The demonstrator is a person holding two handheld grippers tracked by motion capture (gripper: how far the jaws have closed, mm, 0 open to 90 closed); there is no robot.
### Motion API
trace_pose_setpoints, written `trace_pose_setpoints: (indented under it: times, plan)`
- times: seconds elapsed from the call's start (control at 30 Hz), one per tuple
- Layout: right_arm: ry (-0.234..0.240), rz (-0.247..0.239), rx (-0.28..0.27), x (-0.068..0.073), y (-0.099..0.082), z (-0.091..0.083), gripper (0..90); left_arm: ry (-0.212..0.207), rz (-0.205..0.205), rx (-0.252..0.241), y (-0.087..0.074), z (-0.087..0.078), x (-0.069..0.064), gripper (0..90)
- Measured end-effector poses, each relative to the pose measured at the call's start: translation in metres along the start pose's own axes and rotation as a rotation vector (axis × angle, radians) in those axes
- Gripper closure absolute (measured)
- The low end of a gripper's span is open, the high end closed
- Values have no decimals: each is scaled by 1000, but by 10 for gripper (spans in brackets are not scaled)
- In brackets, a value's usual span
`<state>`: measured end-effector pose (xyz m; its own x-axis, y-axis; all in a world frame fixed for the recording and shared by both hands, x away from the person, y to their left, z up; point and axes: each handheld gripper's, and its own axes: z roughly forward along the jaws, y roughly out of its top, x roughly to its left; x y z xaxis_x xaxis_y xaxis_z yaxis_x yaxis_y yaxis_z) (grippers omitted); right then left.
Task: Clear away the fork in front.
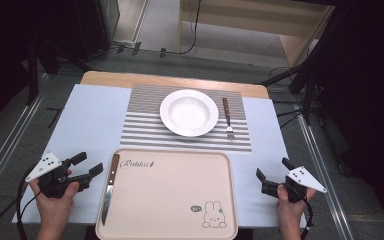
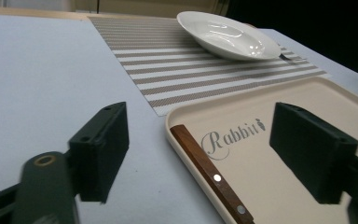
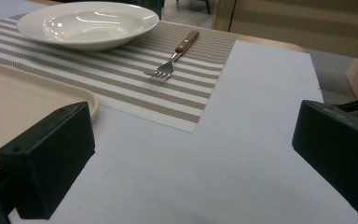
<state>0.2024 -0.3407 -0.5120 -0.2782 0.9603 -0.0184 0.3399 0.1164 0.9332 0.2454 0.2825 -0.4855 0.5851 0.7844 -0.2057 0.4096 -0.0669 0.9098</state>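
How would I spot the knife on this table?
Find the beige plastic tray with a rabbit drawing, nearest the person. The wooden-handled steel knife lies along its left rim, blade toward the person. The wooden-handled fork lies instead on the striped placemat, beside the white plate.

So the tray (image 1: pixel 180 200) sat nearest the person, knife (image 1: pixel 109 189) lying along its left edge; behind it was the placemat (image 1: pixel 145 125) with the plate (image 1: pixel 189 113) on it; fork (image 1: pixel 227 118) lay just right of the plate.
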Motion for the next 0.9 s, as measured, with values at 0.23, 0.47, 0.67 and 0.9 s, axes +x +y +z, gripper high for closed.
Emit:
trace_pose_setpoints:
  times: [0.23,0.47,0.67,0.9]
  plan:
    - [25,-19,25,12,25,16,0,-8,-13,-5,-2,-3,6,136]
    - [42,-35,53,22,46,44,0,-3,-26,-10,-3,-2,6,97]
    - [63,-55,79,28,61,65,0,4,-16,0,-4,0,6,96]
    - [66,-33,114,25,75,87,0,6,-14,6,-5,1,7,97]
